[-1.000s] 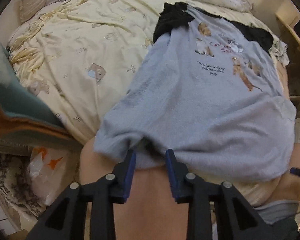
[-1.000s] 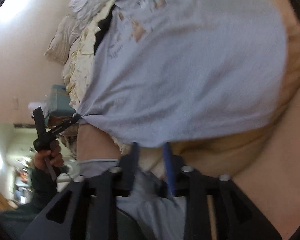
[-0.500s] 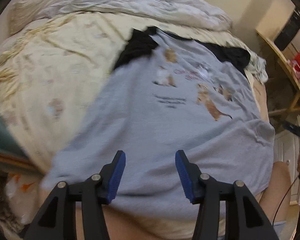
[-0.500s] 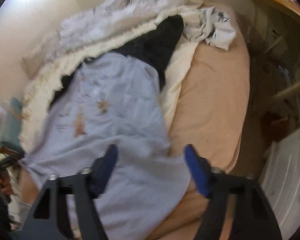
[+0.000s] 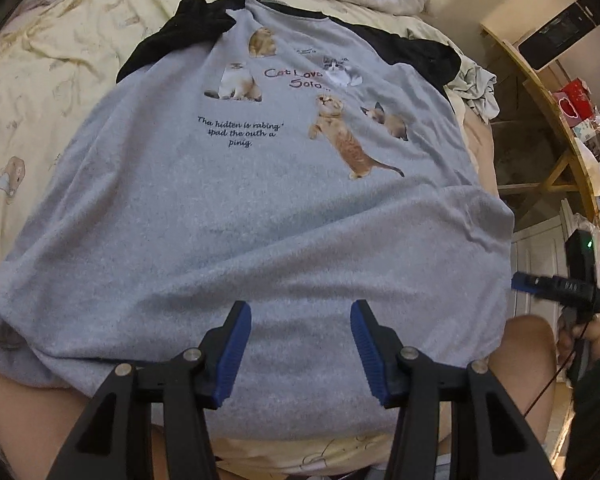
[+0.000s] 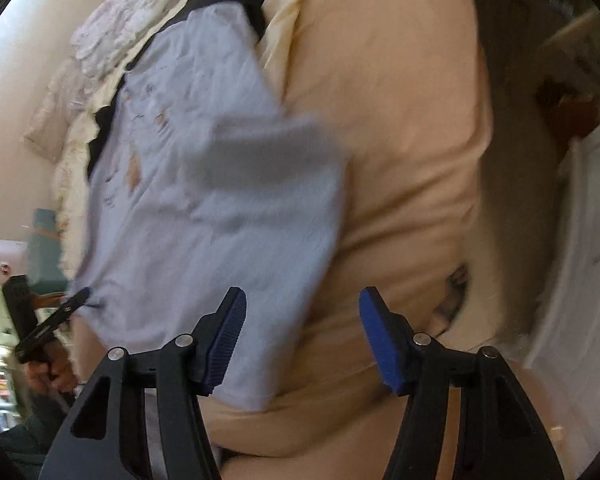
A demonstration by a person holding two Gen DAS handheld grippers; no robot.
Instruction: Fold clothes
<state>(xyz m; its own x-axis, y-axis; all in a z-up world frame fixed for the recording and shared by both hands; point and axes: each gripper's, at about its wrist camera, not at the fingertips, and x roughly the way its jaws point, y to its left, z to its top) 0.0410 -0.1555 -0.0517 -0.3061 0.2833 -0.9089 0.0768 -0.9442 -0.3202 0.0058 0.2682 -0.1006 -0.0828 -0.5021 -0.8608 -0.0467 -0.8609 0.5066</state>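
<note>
Grey cat-print T-shirt (image 5: pixel 260 208) lies flat, print up, on the bed (image 5: pixel 40 92) — long axis runs away from the left cam, collar far, hem near. Left gripper (image 5: pixel 300 344) hovers over the hem, fingers wide, empty. Right gripper (image 6: pixel 302 340) also spread wide, nothing held. Right view is blurred but shows the bare peach mattress (image 6: pixel 400 140) beside the shirt.

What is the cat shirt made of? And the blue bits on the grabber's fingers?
The shirt looks like soft knit cloth, likely cotton jersey: matte, speckled grey, and it sags in loose folds over the bed's edge. Its cats look printed on, flat and smooth. The blue pads on the left gripper look like ribbed rubber or plastic: matte, with fine ridges; which one I can't tell.
</note>
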